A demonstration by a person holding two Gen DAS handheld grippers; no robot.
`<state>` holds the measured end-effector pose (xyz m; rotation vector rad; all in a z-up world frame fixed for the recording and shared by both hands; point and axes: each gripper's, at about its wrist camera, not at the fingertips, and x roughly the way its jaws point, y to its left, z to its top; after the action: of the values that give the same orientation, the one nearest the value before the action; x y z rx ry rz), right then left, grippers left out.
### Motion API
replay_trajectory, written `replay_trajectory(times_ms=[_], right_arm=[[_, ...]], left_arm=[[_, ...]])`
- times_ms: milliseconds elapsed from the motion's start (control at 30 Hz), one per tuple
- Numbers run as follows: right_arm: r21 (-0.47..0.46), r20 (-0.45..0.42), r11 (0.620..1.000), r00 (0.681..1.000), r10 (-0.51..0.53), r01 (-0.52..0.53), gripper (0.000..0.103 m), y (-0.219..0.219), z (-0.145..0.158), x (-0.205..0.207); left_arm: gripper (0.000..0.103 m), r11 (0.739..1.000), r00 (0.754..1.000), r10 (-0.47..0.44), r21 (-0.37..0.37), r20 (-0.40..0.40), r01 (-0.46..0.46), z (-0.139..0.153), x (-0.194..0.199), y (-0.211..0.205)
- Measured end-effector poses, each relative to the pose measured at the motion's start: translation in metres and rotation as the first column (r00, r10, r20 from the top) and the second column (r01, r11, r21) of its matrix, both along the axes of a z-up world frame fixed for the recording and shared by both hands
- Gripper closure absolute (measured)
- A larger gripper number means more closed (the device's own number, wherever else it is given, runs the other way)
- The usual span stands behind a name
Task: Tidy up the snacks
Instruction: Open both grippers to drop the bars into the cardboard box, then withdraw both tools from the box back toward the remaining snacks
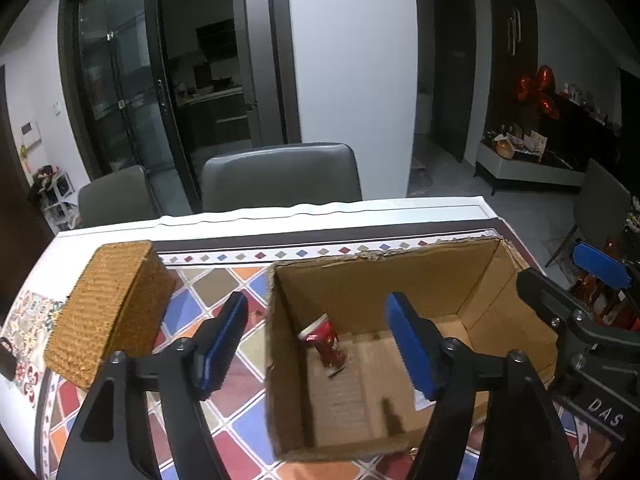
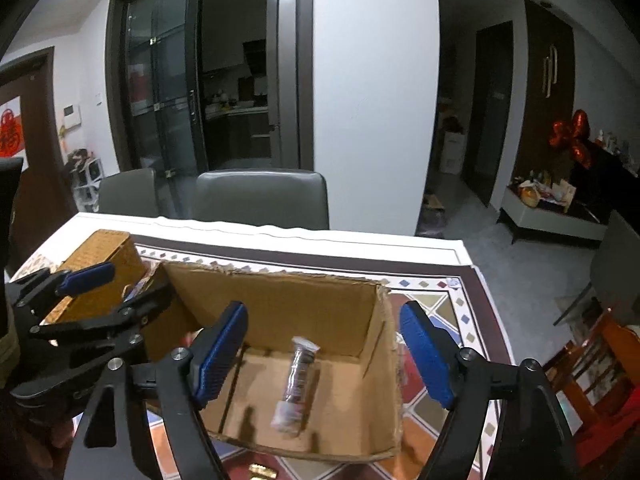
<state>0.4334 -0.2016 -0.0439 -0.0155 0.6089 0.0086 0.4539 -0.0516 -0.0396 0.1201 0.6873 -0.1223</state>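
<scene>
An open cardboard box (image 1: 384,276) stands on the table; it also shows in the right wrist view (image 2: 280,300). In the left wrist view a red snack packet (image 1: 325,343) is inside it near the left wall, blurred. In the right wrist view a clear wrapped snack stick (image 2: 298,380) is inside the box, blurred. My left gripper (image 1: 320,344) is open and empty above the box's left wall. My right gripper (image 2: 328,356) is open and empty above the box. Each gripper shows at the edge of the other's view.
A woven straw basket (image 1: 108,304) lies on the table left of the box. The table has a patterned cloth (image 1: 224,284) of coloured diamonds. Two grey chairs (image 1: 280,176) stand behind the table. A red wooden chair (image 2: 600,380) is at the right.
</scene>
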Motion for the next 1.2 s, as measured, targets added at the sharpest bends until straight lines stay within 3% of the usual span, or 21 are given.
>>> replay_trajectory(times_ms=[100, 1200], right_arm=[[0.008, -0.005, 1.0, 1.0, -0.013, 0.013, 0.024, -0.002, 0.002, -0.003], [-0.017, 0.06, 1.0, 0.998, -0.009, 0.011, 0.024, 0.013, 0.046, -0.105]], left_arm=[[0.02, 1.0, 1.0, 0.012, 0.007, 0.019, -0.012, 0.003, -0.009, 0.002], [0.02, 1.0, 0.997, 0.02, -0.004, 0.073, -0.02, 0.048, -0.123, 0.025]])
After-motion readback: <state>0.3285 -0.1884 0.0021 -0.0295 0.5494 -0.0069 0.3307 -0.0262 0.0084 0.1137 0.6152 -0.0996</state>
